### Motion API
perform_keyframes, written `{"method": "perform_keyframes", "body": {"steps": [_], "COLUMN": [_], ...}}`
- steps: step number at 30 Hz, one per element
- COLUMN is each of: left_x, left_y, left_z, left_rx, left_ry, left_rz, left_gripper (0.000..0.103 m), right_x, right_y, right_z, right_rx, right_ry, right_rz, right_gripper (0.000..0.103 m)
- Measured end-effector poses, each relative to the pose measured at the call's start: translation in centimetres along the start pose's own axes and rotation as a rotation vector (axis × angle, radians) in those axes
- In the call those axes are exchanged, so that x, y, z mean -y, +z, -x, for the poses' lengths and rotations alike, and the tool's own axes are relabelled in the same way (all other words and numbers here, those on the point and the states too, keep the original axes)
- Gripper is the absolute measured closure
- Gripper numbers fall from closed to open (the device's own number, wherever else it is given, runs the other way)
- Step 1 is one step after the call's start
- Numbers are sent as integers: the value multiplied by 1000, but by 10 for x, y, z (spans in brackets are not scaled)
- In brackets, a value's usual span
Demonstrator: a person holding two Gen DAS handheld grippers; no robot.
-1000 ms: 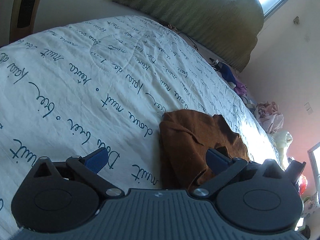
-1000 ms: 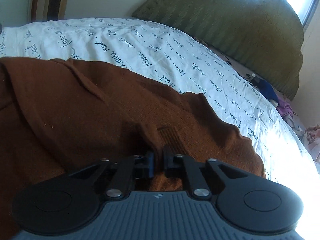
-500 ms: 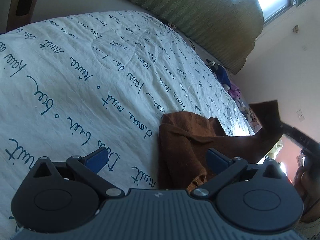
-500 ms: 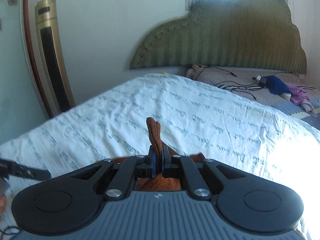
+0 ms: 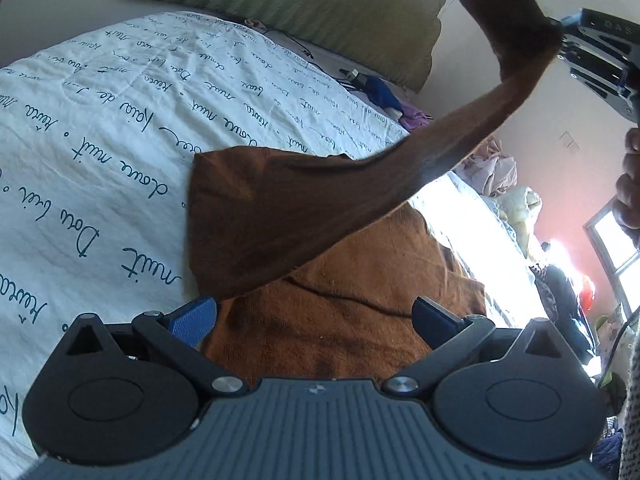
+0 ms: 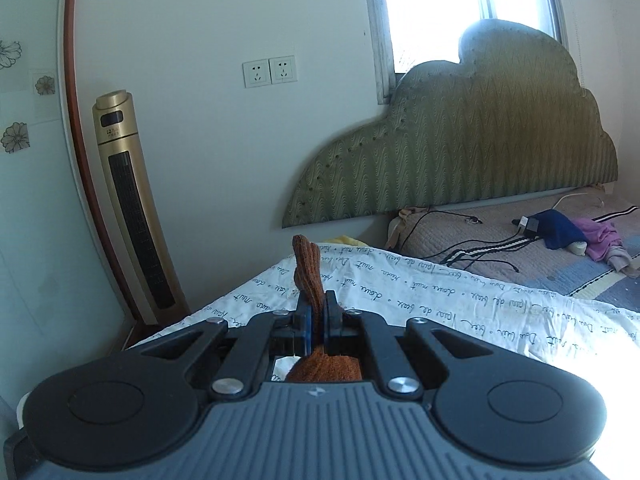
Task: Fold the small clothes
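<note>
A brown knit garment [image 5: 344,292] lies bunched on the white quilt [image 5: 100,120] with blue script. One sleeve of it stretches up to the upper right, where my right gripper [image 5: 560,38] is shut on its cuff. In the right wrist view the brown cuff [image 6: 308,272] sticks up between the closed blue pads of the right gripper [image 6: 316,312]. My left gripper [image 5: 316,316] is open just above the garment's near part, its blue pads wide apart with nothing pinched between them.
A green padded headboard [image 6: 460,152] stands at the bed's far end. Cables, a blue cloth [image 6: 556,228] and a purple cloth [image 6: 600,240] lie near it. A gold tower fan [image 6: 132,208] stands by the wall. Piled clothes [image 5: 496,168] sit beyond the bed's right side.
My right gripper has risen high, pulling the brown sleeve up off the bed. My left gripper has moved over the garment, which now fills the space under its open pads.
</note>
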State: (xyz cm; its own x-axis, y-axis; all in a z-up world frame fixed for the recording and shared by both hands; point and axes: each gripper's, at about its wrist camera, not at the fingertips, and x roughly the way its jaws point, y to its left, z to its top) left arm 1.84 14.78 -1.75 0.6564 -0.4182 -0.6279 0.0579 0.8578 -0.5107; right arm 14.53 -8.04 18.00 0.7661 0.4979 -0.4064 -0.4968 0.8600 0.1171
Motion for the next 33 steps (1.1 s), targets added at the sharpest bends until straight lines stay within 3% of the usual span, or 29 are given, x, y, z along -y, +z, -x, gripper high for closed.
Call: {"method": "perform_keyframes", "body": {"steps": [5, 8, 10, 14, 19, 24, 26, 29, 33], "left_x": [-41, -48, -50, -37, -20, -18, -19, -23, -26], "left_y": [30, 56, 70, 67, 41, 36, 36, 34, 34], "left_z": [7, -13, -34, -77, -93, -94, -94, -94, -94], "left_rx": [53, 43, 11, -56, -26, 0, 3, 12, 12], "left_ry": [95, 195, 218, 422, 590, 650, 649, 647, 647], "left_rz": [114, 62, 52, -149, -389, -429, -417, -396, -386], "left_gripper": [0, 1, 3, 23, 18, 9, 7, 4, 1], "right_x": [49, 83, 100, 126, 158, 159, 157, 167, 194], "right_y": [-29, -63, -92, -144, -182, -162, -160, -187, -264], "right_z": [33, 43, 48, 54, 52, 67, 74, 74, 61], "right_rx": [-3, -31, -56, -105, -127, 8, 22, -61, -265], "right_ry": [-63, -73, -82, -91, -118, -58, -71, -188, -264], "right_rz": [-51, -128, -188, -306, -410, -388, -345, -318, -425], "right_gripper": [98, 98, 98, 98, 98, 98, 98, 97, 95]}}
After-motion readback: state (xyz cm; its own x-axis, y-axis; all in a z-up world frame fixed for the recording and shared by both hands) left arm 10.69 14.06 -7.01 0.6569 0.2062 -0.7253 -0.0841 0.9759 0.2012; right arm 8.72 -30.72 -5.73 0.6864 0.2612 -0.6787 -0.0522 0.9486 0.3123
